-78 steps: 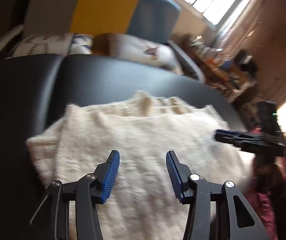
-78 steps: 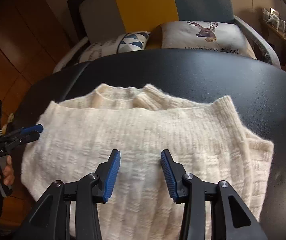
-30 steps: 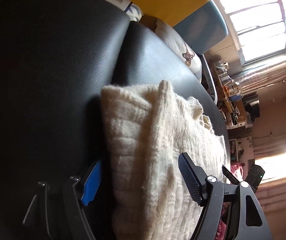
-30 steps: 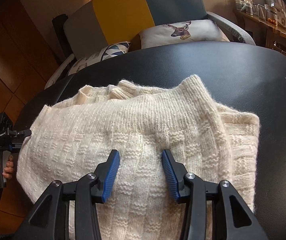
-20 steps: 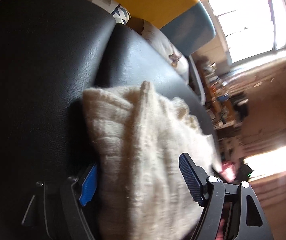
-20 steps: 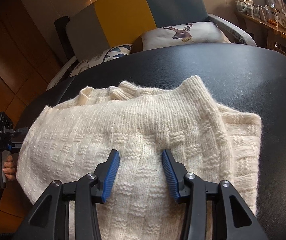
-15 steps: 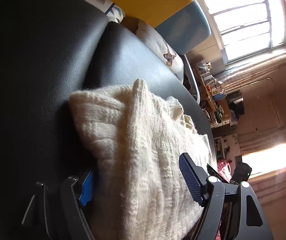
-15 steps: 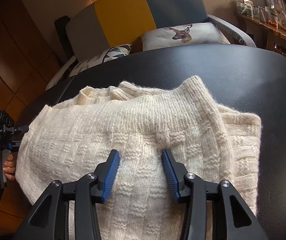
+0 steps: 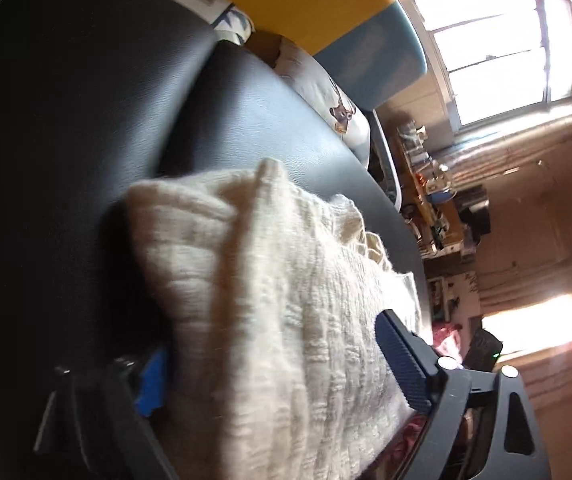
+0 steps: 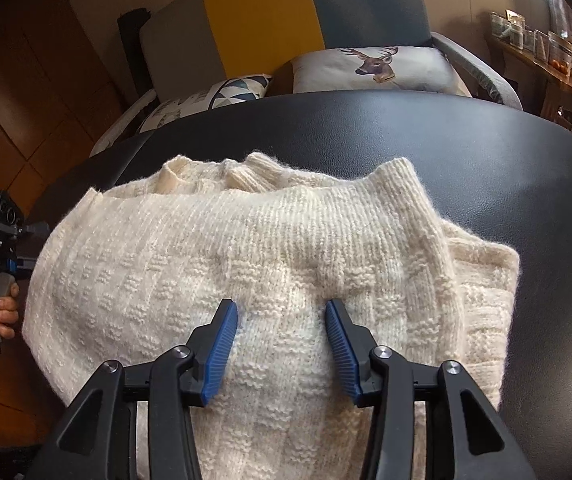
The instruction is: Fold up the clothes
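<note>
A: Left gripper (image 9: 277,364) straddles the sweater's (image 9: 286,320) side edge, jaws apart, one finger under the knit, one on top. Not pinched yet, we think

B: Right gripper (image 10: 281,326) also spread wide, hovering over the sweater's near middle, gripping nothing. Sweater lies folded on the black padded top (image 10: 486,168)

A: So we're mid-fold, lining up the side grab. Next we close left on that edge, then carry it across
</note>
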Demonstrator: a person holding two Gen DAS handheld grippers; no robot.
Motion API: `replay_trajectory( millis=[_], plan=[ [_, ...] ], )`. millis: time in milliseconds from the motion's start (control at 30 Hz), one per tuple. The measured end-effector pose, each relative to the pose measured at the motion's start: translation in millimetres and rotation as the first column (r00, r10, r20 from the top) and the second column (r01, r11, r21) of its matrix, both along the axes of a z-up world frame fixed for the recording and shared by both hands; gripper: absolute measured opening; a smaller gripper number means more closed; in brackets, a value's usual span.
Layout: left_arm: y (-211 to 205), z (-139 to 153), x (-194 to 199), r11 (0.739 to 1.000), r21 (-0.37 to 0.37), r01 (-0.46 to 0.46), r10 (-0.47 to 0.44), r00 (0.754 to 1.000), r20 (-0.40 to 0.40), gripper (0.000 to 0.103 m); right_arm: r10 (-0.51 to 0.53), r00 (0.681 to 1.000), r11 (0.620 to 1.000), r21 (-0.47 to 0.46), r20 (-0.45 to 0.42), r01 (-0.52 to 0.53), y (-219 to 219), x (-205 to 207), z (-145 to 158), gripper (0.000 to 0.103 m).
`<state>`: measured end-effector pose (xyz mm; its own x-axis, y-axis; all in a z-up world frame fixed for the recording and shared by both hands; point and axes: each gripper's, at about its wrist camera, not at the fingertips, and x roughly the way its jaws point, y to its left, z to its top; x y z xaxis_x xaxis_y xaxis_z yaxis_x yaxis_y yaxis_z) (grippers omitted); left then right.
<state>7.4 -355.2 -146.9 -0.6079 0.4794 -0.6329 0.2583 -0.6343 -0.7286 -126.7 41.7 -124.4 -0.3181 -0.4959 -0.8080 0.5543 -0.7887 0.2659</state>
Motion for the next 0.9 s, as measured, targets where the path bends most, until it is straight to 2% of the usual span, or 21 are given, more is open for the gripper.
replay_trajectory(
  millis=[67,133,167,200,267,433,500,533,633,800,900],
  plan=[
    [6.8,1.6,-1.5,0.998,-0.061,0.008,-0.009,1.0,-0.003,0.091,0.004,1.0,1.0,-0.003,-0.007,-0.004,9.9,-2.1,10.1,0.047],
    [10.6,2.8,0.1,0.991,-0.129,0.027,-0.027,1.0,0.006,0.065,0.021,0.999,1.0,0.015,-0.024,-0.021,20.8,-4.1,18.7,0.047],
    [8.9,0.1,-0.1,0.99,-0.141,0.026,-0.023,0.999,0.027,0.043,0.032,0.999,0.999,0.02,-0.023,-0.032,26.3,-6.0,21.4,0.047],
    [3.3,-4.0,1.4,0.993,-0.117,0.02,-0.016,0.999,0.038,0.034,0.041,0.999,0.999,0.027,-0.021,-0.041,30.9,-8.2,23.1,0.047],
    [-9.1,-11.6,6.9,0.999,-0.05,0.003,-0.001,0.999,0.041,0.029,0.052,0.998,0.997,0.062,-0.022,-0.051,35.6,-12.9,22.7,0.047],
    [-4.1,-9.1,13.3,0.997,-0.078,-0.002,0.004,1.0,0.029,0.025,0.083,0.996,0.989,0.118,0.043,-0.088,39.1,-35.0,7.8,0.047],
    [-3.2,-10.5,11.4,0.999,-0.052,-0.016,0.017,0.999,0.027,0.026,0.105,0.992,0.983,0.143,0.073,-0.114,37.5,-39.6,1.3,0.047],
    [-5.8,-14.0,11.2,0.999,-0.014,-0.029,0.029,0.999,0.032,0.027,0.113,0.99,0.98,0.157,0.082,-0.125,36.7,-41.2,-1.3,0.047],
    [-9.1,-16.6,7.7,0.998,0.044,-0.055,0.053,0.998,0.037,0.03,0.116,0.99,0.976,0.175,0.083,-0.129,34.7,-41.5,2.2,0.047],
    [-18.6,-12.6,4.9,0.99,0.108,-0.089,0.085,0.996,0.041,0.061,0.179,0.983,0.966,0.181,0.036,-0.182,25.8,-30.8,19.4,0.047],
    [-20.7,-11.0,0.3,0.989,0.119,-0.085,0.08,0.996,0.045,0.066,0.197,0.978,0.955,0.213,0.075,-0.208,19.1,-30.3,7.0,0.047]
  ],
)
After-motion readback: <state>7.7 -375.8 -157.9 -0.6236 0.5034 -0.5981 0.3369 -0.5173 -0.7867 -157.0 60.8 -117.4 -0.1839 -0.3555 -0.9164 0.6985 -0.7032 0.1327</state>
